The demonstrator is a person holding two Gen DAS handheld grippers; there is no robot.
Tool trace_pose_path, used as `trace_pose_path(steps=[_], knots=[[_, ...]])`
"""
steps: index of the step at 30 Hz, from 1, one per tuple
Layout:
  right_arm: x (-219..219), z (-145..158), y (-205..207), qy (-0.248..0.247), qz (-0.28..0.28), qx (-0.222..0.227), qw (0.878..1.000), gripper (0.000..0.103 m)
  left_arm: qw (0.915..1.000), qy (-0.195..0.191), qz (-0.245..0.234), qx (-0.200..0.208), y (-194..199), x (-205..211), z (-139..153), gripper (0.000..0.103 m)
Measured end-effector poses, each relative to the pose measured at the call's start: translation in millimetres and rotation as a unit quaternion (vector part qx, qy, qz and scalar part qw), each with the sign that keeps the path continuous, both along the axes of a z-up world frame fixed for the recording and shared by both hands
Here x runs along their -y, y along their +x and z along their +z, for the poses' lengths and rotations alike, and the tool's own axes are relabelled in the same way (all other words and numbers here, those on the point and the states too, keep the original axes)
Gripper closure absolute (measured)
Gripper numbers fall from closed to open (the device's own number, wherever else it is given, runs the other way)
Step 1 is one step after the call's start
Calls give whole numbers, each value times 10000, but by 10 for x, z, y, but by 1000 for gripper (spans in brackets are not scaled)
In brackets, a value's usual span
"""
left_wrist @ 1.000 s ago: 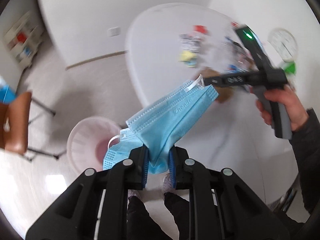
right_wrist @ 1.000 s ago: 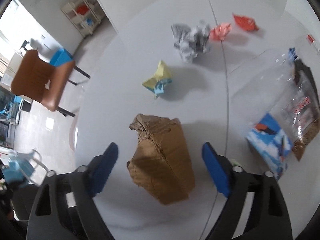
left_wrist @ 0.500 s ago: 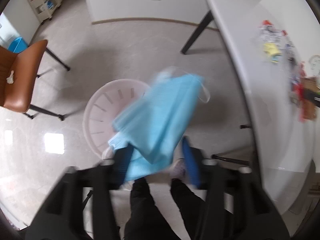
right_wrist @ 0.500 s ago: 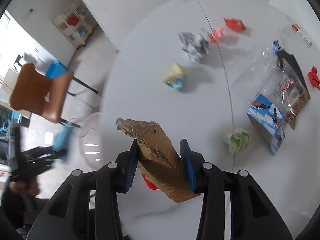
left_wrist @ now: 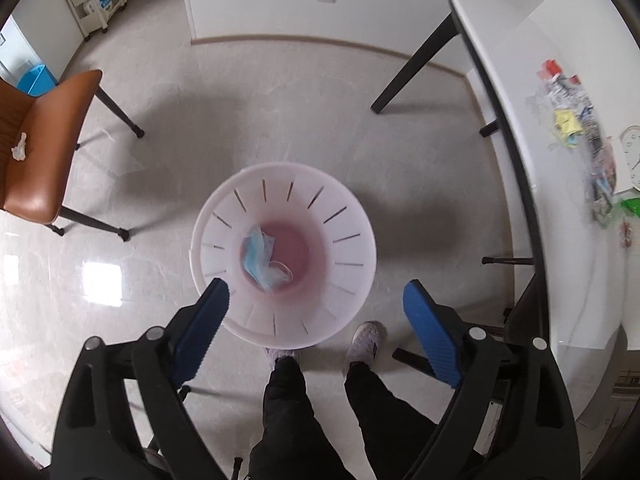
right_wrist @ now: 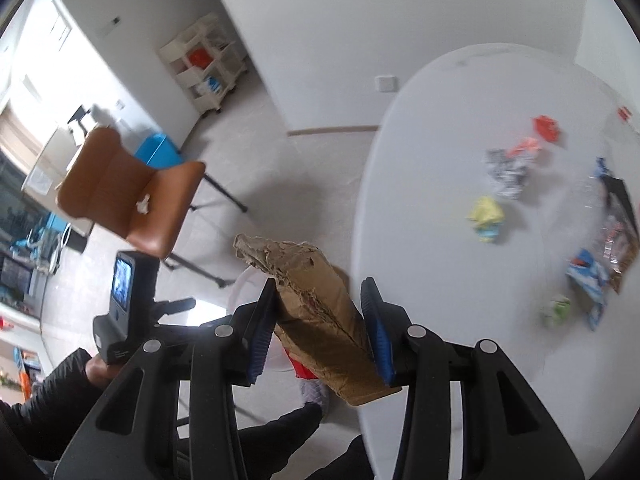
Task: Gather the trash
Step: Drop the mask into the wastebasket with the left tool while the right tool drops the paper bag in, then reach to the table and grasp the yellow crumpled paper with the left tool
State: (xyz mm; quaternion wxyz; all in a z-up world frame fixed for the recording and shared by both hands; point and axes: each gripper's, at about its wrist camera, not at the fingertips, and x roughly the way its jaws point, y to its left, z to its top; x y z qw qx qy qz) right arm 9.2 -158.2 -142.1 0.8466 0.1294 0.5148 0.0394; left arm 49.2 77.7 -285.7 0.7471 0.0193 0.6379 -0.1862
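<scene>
My left gripper (left_wrist: 316,286) hangs pointing down over a white slotted bin (left_wrist: 360,240) on the floor. Its jaws are opening, wide apart, with nothing between them. A blue face mask (left_wrist: 260,258) lies crumpled on the bin's pinkish bottom. In the right wrist view my right gripper (right_wrist: 318,284) is shut on a crumpled brown cardboard piece (right_wrist: 316,300), held in the air beside the table's edge. Part of the bin's pale rim (right_wrist: 248,292) shows behind the cardboard. A yellow wad (right_wrist: 486,216), grey crumpled paper (right_wrist: 504,172), red scraps (right_wrist: 546,128) and a green wad (right_wrist: 556,310) lie on the white table (right_wrist: 420,240).
A brown chair (left_wrist: 36,148) stands left of the bin with a white scrap on its seat. The table's edge (left_wrist: 520,200) and black legs (left_wrist: 416,68) are on the right. The person's legs and shoes (left_wrist: 360,344) stand close behind the bin. A shelf cart (right_wrist: 204,64) is by the far wall.
The left gripper swung from the table to above the bin, opened and dropped the mask in. The right gripper closed on the cardboard, lifted it and carried it toward the table's edge.
</scene>
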Motion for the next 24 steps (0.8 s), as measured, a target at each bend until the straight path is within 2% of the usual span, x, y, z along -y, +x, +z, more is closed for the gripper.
trace_pose_path(steps=[5, 10, 15, 16, 18, 20, 24], knots=[[-328, -191, 160, 84, 292, -163, 9994, 60, 9998, -203, -35, 49, -3, -80, 127, 15], [-597, -354, 283, 66, 534, -346, 9980, 58, 9997, -84, -55, 210, -20, -218, 275, 15], [-900, -659, 453, 319, 847, -643, 9938, 54, 9977, 240, 216, 590, -81, -575, 591, 13], [-967, -715, 475, 347, 923, -711, 9926, 51, 9974, 275, 253, 615, -81, -626, 630, 12], [-1111, -803, 508, 408, 1048, -854, 9900, 22, 9963, 374, 384, 668, -82, -743, 733, 12], [-1174, -789, 527, 216, 925, -869, 9917, 11, 9950, 465, 501, 722, -74, -817, 835, 12], [-1033, -482, 448, 57, 431, -593, 9973, 6, 9922, 576, 582, 940, -59, -811, 1056, 12]])
